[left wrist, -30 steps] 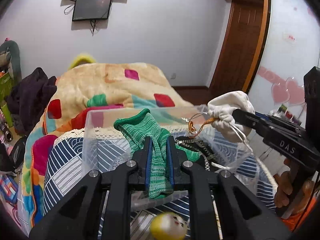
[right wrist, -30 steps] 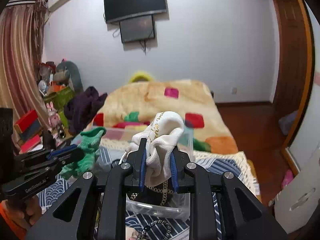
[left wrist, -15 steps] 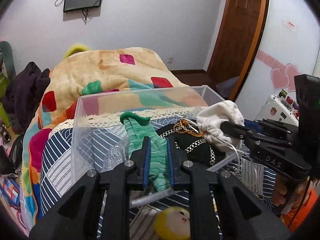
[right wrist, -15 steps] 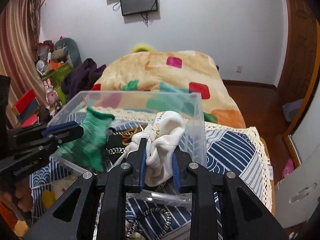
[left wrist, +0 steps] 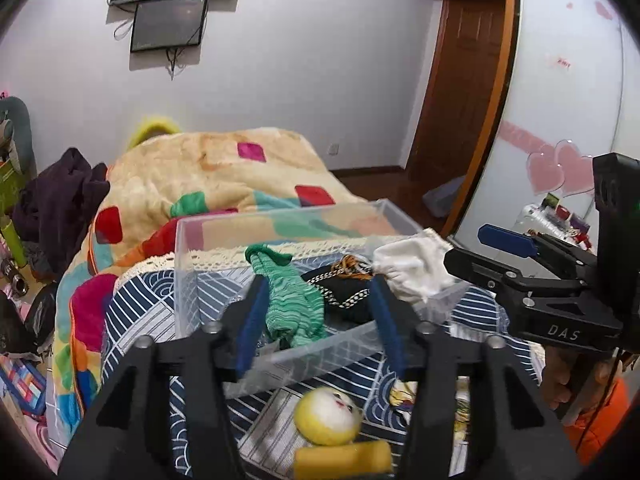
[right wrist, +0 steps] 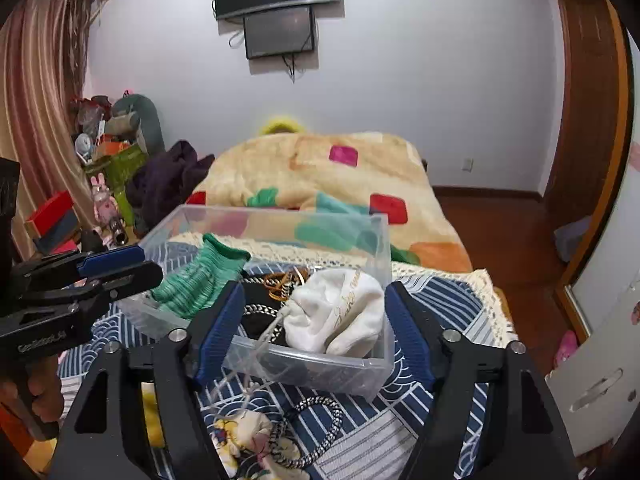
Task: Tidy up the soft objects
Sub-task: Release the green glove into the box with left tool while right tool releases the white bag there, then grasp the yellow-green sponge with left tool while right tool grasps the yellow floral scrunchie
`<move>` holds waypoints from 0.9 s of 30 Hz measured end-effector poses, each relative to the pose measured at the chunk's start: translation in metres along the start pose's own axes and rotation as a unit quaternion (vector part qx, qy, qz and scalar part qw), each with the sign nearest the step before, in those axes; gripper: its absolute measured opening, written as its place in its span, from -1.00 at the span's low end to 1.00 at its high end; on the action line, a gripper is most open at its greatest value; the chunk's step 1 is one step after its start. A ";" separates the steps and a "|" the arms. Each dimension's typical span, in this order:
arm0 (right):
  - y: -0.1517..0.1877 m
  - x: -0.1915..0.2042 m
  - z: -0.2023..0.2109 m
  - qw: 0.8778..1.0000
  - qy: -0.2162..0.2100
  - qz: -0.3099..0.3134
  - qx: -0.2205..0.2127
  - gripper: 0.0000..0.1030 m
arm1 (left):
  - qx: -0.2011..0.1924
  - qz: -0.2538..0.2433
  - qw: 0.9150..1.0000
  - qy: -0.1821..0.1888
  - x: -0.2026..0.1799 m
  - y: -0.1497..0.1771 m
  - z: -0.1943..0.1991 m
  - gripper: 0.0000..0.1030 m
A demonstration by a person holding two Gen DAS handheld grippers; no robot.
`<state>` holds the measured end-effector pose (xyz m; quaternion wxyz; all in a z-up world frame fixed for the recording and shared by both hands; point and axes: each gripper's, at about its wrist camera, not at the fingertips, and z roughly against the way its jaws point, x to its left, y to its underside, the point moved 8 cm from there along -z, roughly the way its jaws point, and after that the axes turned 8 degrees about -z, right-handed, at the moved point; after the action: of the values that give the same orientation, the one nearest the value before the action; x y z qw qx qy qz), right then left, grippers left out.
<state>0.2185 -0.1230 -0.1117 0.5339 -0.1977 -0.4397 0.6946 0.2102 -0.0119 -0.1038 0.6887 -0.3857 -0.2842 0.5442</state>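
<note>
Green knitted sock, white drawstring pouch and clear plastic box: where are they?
Green knitted sock (left wrist: 294,304), left wrist view, ribbed middle.
White drawstring pouch (right wrist: 340,312), right wrist view, bulging centre.
Clear plastic box (right wrist: 304,372), right wrist view, near wall.

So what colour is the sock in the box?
Green sock, a darker green at its cuff; clearest in the right wrist view.
</note>
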 end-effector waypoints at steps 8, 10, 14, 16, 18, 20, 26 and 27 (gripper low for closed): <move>0.002 0.014 0.027 0.999 -0.015 0.017 -0.030 0.66 | -0.018 -0.009 1.000 -0.004 -0.013 0.007 0.035 0.93; 0.007 0.017 0.030 0.999 -0.019 0.017 -0.029 0.71 | -0.016 -0.011 1.000 -0.011 -0.015 0.013 0.041 0.94; 0.019 0.019 0.033 0.999 -0.024 0.008 -0.025 1.00 | -0.005 -0.009 1.000 -0.007 -0.018 0.028 0.045 0.96; 0.027 0.020 0.032 0.999 -0.029 0.006 -0.017 1.00 | 0.012 -0.004 1.000 -0.001 -0.020 0.041 0.043 0.96; 0.036 0.021 0.030 1.000 -0.029 0.005 -0.005 1.00 | 0.030 -0.002 1.000 -0.001 -0.022 0.055 0.040 0.96; 0.046 0.023 0.029 1.000 -0.027 0.006 0.005 1.00 | 0.041 0.001 0.999 -0.005 -0.022 0.066 0.037 0.96; 0.082 0.023 0.020 0.999 -0.029 -0.002 0.042 1.00 | 0.072 0.018 0.997 0.005 -0.024 0.097 0.027 0.96; 0.087 0.022 0.018 0.998 -0.030 -0.003 0.049 0.99 | 0.078 0.018 0.997 0.007 -0.025 0.101 0.025 0.96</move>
<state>0.1475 -0.1138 -0.1694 0.5317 -0.1495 -0.4213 0.7193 0.1297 -0.0191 -0.1746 0.7084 -0.3401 -0.2291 0.5745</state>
